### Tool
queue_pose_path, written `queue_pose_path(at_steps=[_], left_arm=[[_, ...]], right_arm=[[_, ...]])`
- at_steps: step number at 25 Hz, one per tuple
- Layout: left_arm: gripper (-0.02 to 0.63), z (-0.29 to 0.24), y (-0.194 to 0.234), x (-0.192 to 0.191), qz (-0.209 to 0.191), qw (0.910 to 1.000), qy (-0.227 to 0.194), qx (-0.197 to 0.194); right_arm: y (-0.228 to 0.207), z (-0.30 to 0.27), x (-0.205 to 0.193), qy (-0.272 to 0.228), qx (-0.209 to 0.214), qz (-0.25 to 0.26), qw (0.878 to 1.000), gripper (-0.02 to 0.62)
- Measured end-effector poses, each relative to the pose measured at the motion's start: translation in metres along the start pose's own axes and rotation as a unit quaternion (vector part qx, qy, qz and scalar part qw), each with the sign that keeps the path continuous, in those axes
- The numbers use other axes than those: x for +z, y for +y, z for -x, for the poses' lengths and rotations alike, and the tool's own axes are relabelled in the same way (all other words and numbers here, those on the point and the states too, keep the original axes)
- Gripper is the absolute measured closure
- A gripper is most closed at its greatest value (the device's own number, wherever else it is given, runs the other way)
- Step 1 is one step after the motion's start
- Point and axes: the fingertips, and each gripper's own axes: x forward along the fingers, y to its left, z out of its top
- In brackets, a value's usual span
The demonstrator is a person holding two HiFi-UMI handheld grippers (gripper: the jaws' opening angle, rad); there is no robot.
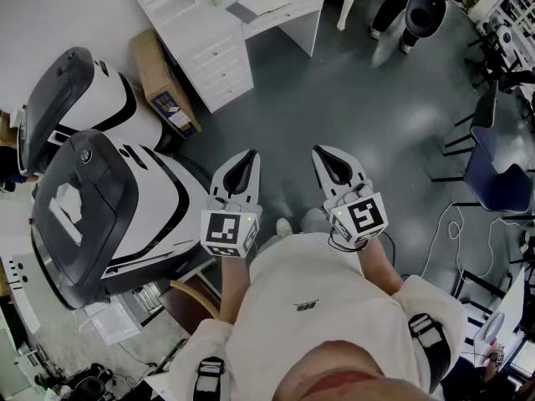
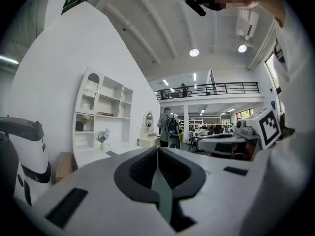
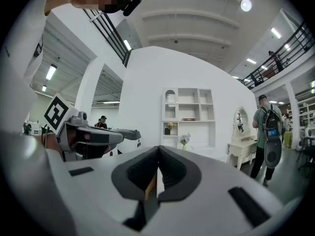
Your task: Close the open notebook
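Note:
No notebook shows in any view. In the head view both grippers are held side by side in front of the person's chest, above the grey floor. My left gripper (image 1: 249, 157) has its jaws pressed together with nothing between them. My right gripper (image 1: 323, 154) is likewise shut and empty. In the left gripper view the left gripper (image 2: 157, 150) points level across the room, its dark pads meeting in a line. The right gripper (image 3: 158, 150) looks the same in the right gripper view. Each gripper's marker cube (image 1: 230, 232) faces up.
Two big white-and-black machines (image 1: 100, 199) stand at the left, with a cardboard box (image 1: 163, 82) behind them. A white desk with drawers (image 1: 217, 53) is at the back. A blue chair (image 1: 499, 178) and floor cables (image 1: 451, 232) lie to the right. A person with a backpack (image 2: 170, 127) stands far off.

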Motion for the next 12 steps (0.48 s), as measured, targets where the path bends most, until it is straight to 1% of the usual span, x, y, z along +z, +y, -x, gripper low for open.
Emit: queue_pose_path(at_steps=[6,12], left_arm=[[0.606,-0.004,0.01,-0.005,0.004,1.0,0.0,-0.003],[0.606,-0.014,0.022,-0.007,0.004,1.0,0.001,-0.005]], right_arm=[[0.002,-0.009,-0.001,-0.006,-0.015,-0.007,1.0,0.598],[-0.001,-0.025,-0.004,0.001,-0.019,0.003,1.0,0.598]])
